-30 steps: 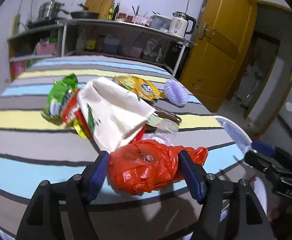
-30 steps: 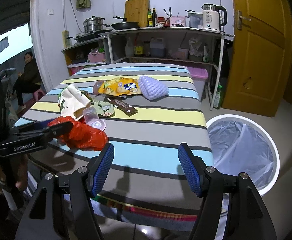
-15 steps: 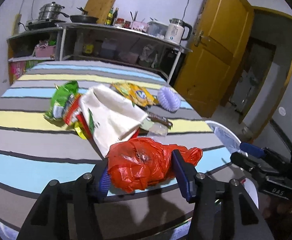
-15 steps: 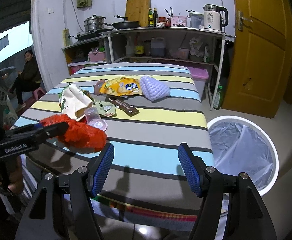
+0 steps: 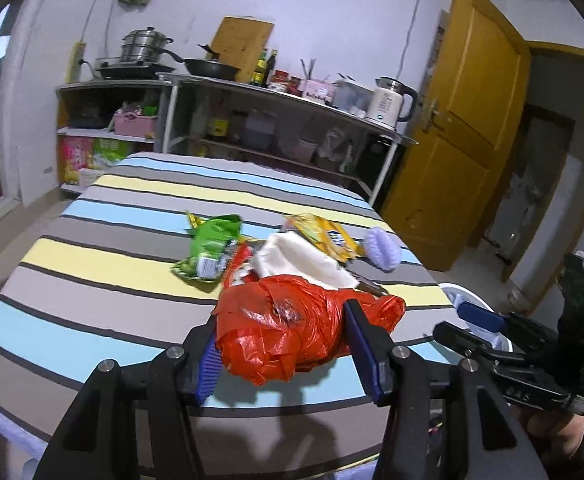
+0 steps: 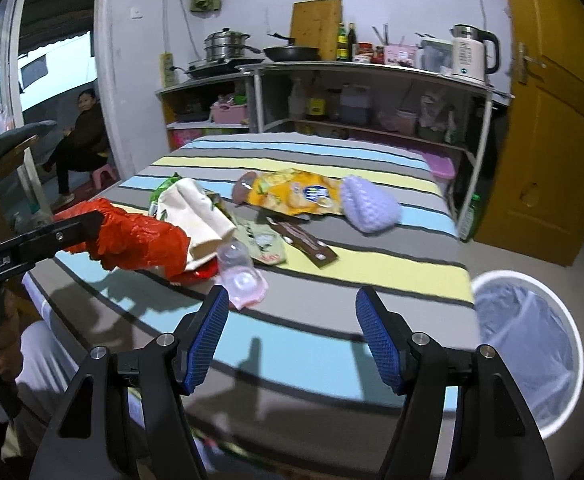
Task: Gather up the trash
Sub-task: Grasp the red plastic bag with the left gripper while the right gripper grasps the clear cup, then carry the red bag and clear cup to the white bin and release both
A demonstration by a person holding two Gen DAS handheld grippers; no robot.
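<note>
My left gripper [image 5: 284, 340] is shut on a crumpled red plastic bag [image 5: 292, 324] and holds it above the striped table; the bag also shows in the right wrist view [image 6: 136, 240]. My right gripper [image 6: 292, 336] is open and empty over the table's near edge. On the table lie a green snack bag [image 5: 210, 252], a white paper bag [image 6: 196, 212], a yellow chip bag [image 6: 292, 196], a clear plastic cup [image 6: 240, 272], a brown wrapper [image 6: 304, 242] and a purple knitted item [image 6: 368, 204]. A white bin with a clear liner [image 6: 528, 344] stands on the floor to the right.
The striped table [image 6: 372, 276] fills the middle. Behind it stands a shelf unit [image 6: 372, 92] with pots, bottles and a kettle [image 6: 472, 54]. A yellow door [image 6: 556, 120] is at right. A person [image 6: 80, 136] sits at far left.
My left gripper closed on the red bag and lifted it up off the table. My right gripper moved a little closer to the table and stayed open.
</note>
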